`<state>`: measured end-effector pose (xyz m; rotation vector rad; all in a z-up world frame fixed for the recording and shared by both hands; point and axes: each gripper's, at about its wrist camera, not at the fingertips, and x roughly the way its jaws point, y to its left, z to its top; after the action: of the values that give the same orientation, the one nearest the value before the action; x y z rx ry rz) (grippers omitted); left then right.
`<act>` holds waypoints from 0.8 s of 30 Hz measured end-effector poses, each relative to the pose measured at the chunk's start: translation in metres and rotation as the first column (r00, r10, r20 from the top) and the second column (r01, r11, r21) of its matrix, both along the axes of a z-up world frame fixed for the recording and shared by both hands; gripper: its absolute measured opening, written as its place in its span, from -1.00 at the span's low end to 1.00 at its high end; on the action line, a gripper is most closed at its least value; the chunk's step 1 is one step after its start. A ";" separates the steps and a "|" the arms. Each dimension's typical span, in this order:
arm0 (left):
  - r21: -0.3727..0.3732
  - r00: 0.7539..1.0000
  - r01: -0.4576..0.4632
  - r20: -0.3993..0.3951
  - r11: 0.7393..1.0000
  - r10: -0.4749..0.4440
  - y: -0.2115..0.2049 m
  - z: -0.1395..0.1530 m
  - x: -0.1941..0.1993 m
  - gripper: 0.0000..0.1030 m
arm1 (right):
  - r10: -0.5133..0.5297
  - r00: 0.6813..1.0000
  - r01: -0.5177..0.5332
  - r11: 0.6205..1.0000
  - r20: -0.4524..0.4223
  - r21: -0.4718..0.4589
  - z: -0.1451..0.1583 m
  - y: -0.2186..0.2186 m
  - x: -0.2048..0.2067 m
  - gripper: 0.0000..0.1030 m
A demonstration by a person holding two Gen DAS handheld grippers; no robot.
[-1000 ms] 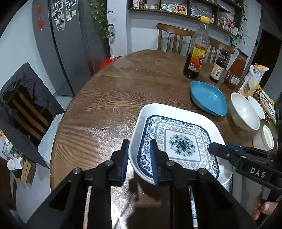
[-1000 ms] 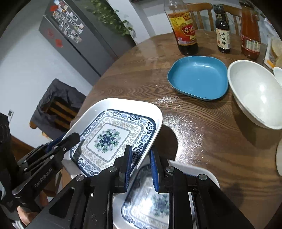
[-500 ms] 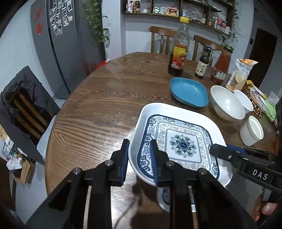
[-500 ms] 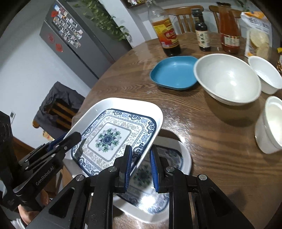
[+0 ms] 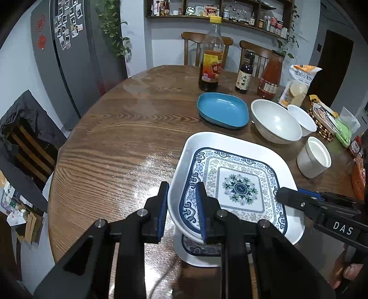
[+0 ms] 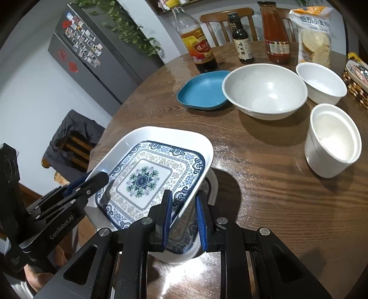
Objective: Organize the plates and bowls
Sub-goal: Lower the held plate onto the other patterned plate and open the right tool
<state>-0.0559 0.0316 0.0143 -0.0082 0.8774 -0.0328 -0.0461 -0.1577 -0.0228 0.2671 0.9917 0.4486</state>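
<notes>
Patterned plate, pinched at opposite rims by left claw and right claw, has drifted back over its twin at lower centre, ready for stacking.

The lower plate is mostly hidden under the raised plate (only one corner shows). The jars on the shelf are too small to identify.

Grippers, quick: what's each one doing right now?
Left gripper: closed on the left rim of the patterned plate.
Right gripper: closed on the same plate's right rim.
</notes>
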 end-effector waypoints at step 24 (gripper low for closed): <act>-0.002 0.994 -0.010 -0.113 1.000 0.010 -0.003 -0.033 -0.009 -0.57 | 0.045 0.997 -0.049 0.997 -0.070 -0.057 -0.028 0.003 -0.010 -0.56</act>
<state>-0.0646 0.0289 -0.0192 -0.0166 0.9909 -0.0242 -0.0565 -0.1545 -0.0505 0.2076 1.0781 0.4553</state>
